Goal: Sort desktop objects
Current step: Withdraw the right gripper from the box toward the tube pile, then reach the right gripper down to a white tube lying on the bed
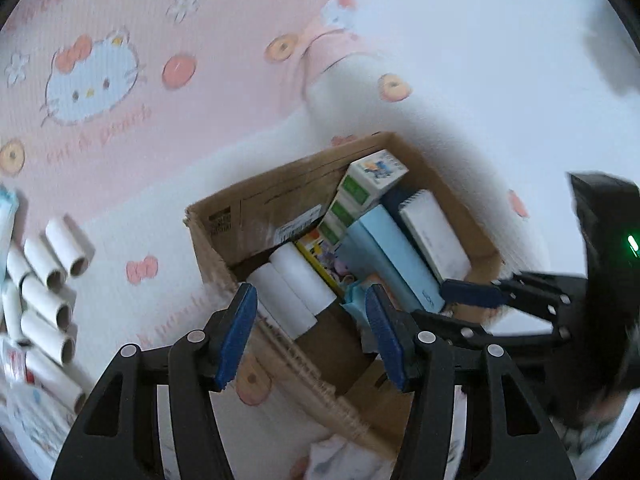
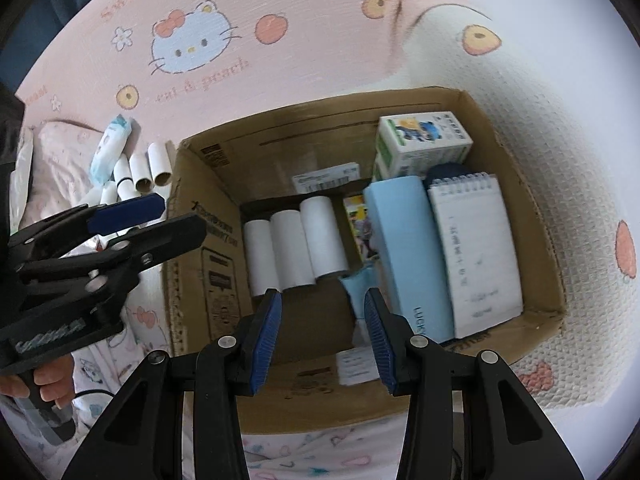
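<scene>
while the box already holds much of the sorting, i judge the job only partly done. inside lie a notebook, a blue case, green cartons and three white rolls, side by side. outside, left of the box on the cloth, more tubes and a tissue pack wait. my right gripper hangs over the box, jaws wide and empty; my left gripper, jaws wide too, carries nothing.
</scene>
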`<action>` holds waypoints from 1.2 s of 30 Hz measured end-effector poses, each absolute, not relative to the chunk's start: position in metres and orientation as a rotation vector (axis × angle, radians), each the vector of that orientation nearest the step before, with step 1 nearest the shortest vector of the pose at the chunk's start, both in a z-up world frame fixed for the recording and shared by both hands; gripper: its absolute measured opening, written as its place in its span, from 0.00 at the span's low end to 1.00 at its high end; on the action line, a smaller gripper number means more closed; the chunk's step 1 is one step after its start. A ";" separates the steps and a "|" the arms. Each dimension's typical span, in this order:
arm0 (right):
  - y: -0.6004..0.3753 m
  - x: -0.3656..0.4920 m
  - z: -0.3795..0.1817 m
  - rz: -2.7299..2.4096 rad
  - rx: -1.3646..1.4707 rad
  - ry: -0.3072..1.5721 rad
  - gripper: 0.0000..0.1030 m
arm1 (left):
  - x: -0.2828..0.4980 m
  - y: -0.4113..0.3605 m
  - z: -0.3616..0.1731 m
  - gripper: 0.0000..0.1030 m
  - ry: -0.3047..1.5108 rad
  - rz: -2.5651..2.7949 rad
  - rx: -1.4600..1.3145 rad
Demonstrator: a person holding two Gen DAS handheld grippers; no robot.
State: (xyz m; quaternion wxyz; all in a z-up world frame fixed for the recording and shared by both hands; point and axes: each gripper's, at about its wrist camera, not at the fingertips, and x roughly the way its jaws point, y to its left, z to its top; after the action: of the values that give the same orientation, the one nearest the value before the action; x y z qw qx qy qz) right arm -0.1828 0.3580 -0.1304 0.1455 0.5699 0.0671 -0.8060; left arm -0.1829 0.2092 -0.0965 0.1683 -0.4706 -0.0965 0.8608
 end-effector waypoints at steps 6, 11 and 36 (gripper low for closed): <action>0.336 -0.170 -0.134 -2.319 1.630 0.230 0.39 | -0.146 0.178 -0.099 0.44 -0.245 2.535 -1.164; 0.316 -0.152 -0.130 -2.405 1.485 0.341 0.39 | -0.124 0.155 -0.115 0.37 -0.251 2.558 -1.096; 0.161 -0.093 -0.171 -2.425 0.875 0.309 0.67 | -0.111 -0.022 -0.187 0.61 -0.742 2.655 -1.360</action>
State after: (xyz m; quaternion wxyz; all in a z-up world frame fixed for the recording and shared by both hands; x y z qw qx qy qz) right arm -0.0926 0.1607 -0.1706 0.2691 0.3245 0.1145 -0.8995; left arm -0.1108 -0.0216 -0.1872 0.0338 -0.4422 -0.2411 0.8632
